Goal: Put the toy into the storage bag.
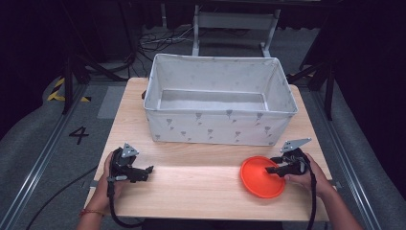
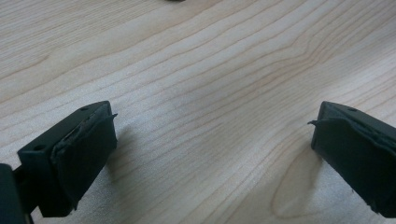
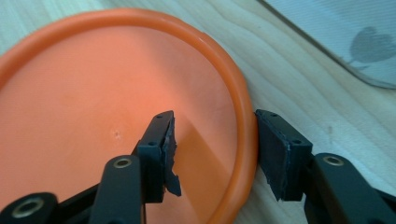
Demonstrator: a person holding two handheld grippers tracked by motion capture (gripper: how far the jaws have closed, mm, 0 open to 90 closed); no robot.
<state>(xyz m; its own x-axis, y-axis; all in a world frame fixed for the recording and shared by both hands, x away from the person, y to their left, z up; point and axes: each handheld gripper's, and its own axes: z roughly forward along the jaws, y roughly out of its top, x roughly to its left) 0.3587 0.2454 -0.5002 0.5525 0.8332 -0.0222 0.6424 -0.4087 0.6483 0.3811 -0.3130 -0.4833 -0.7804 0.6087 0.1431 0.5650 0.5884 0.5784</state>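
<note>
An orange round plate (image 1: 258, 181) lies on the wooden table (image 1: 191, 189) at the front right. My right gripper (image 1: 276, 168) reaches over its right edge. In the right gripper view the plate's (image 3: 93, 93) raised rim sits between the jaws of the right gripper (image 3: 217, 123): one pad is inside over the dish, the other is against the outside of the rim, and a gap remains on the inner side. My left gripper (image 1: 146, 172) rests low at the front left, open (image 2: 212, 121) over bare wood with nothing between its pads.
A large white fabric bin (image 1: 215, 127) with a grey print stands across the back half of the table, its inside bare; its wall (image 3: 355, 37) is near the right gripper. The table's front edge is close to both hands.
</note>
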